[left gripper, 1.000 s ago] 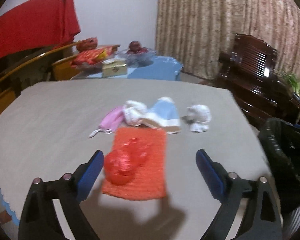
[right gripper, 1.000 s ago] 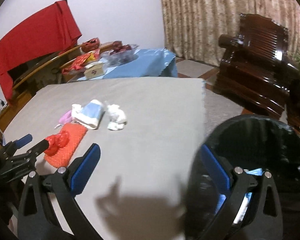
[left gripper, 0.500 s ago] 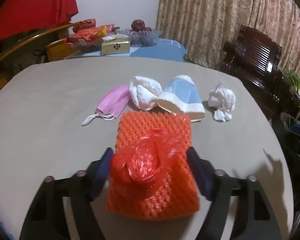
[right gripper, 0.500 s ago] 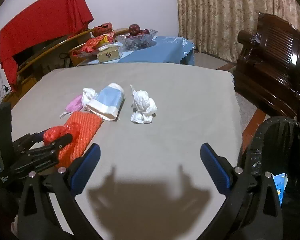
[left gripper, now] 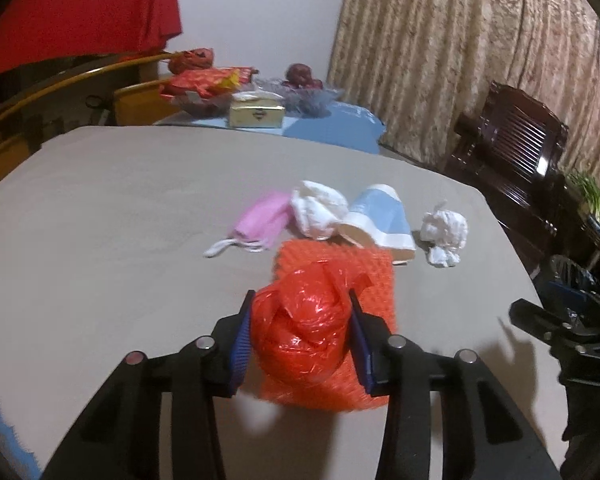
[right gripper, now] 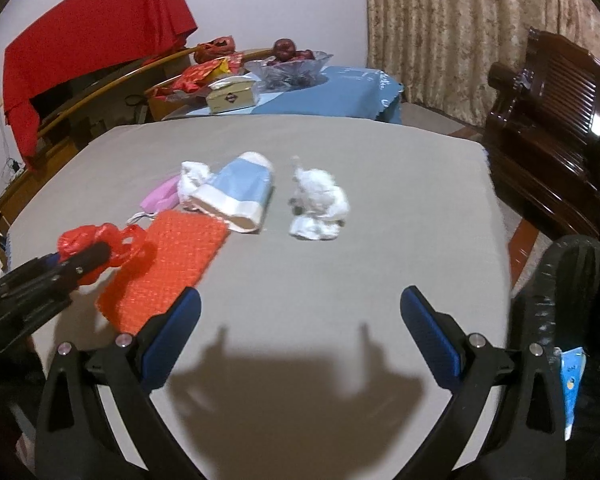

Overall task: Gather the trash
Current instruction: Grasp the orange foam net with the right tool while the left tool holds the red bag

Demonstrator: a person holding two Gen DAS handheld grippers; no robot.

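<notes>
A crumpled red plastic bag (left gripper: 304, 332) lies on an orange mesh pad (left gripper: 340, 268) near the front of the grey table (left gripper: 120, 208). My left gripper (left gripper: 300, 308) is closing on the bag, and both blue pads touch its sides. Behind it lie a pink face mask (left gripper: 260, 220), a white tissue wad (left gripper: 320, 210), a tipped blue-and-white paper cup (left gripper: 380, 220) and a second white wad (left gripper: 444, 232). My right gripper (right gripper: 300, 320) is open over bare cloth, with the second wad (right gripper: 320, 200) ahead of it.
A bin lined with a black bag (right gripper: 572, 300) stands off the table's right edge, with a blue scrap inside. A dark wooden armchair (right gripper: 552, 120) is behind it. A side table (right gripper: 324, 92) with a box and a glass bowl stands beyond the far edge.
My left gripper moved forward and down over the red bag, and its jaws narrowed from wide apart onto the bag's sides. The right gripper swung left from over the bin to over the table.
</notes>
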